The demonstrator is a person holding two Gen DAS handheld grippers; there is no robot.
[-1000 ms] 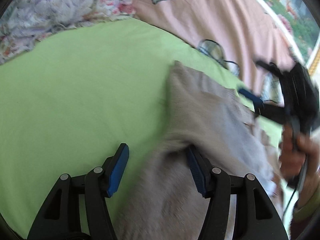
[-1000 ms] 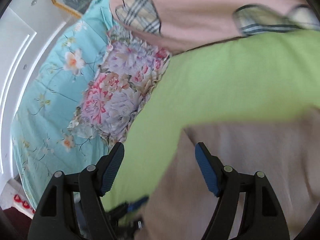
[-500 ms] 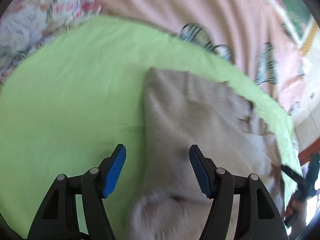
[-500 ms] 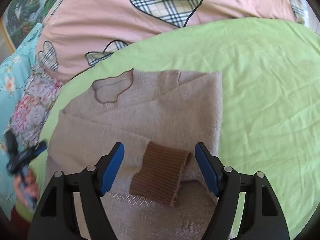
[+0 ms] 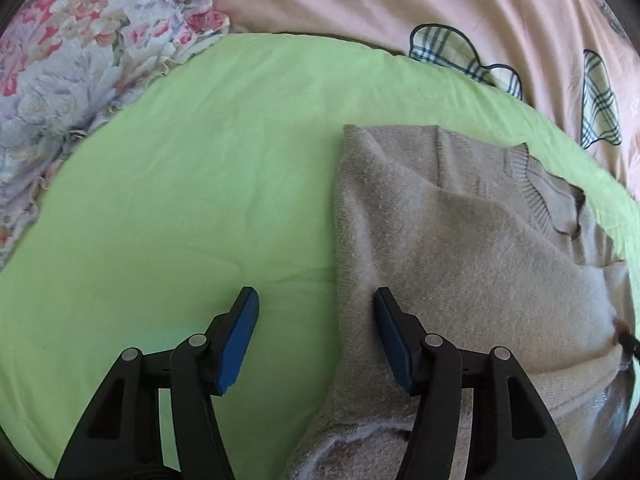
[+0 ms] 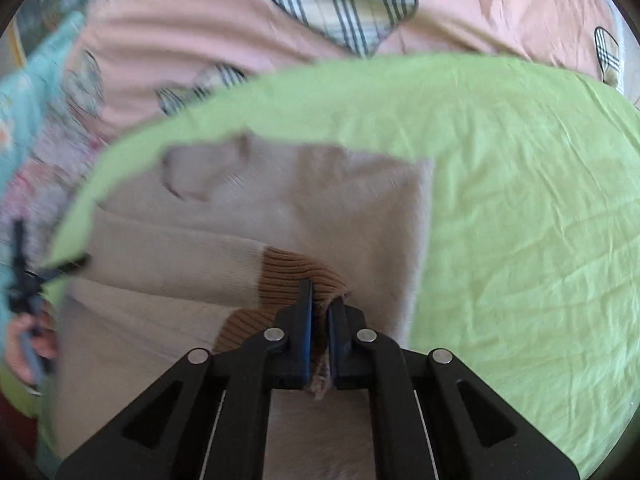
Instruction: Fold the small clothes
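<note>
Green bedsheet [image 6: 520, 184] carries the work. Right gripper [image 6: 320, 300], jaws pinched on the sweater's brown cuff [image 6: 296, 272], likely to fold the sleeve across; left gripper [image 5: 316, 300] hangs wide open, empty, straddling the beige sweater's [image 5: 440, 248] folded edge mid-sheet.

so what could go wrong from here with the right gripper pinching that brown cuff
1. The right gripper is shut on only the edge of the brown cuff, so the ribbed knit could slip out when the sleeve is drawn across.
2. The left gripper is open and pins nothing, so pulling may drag the whole sweater and undo its folded edge.
3. The sweater could slide on the green sheet and wrinkle it.
</note>
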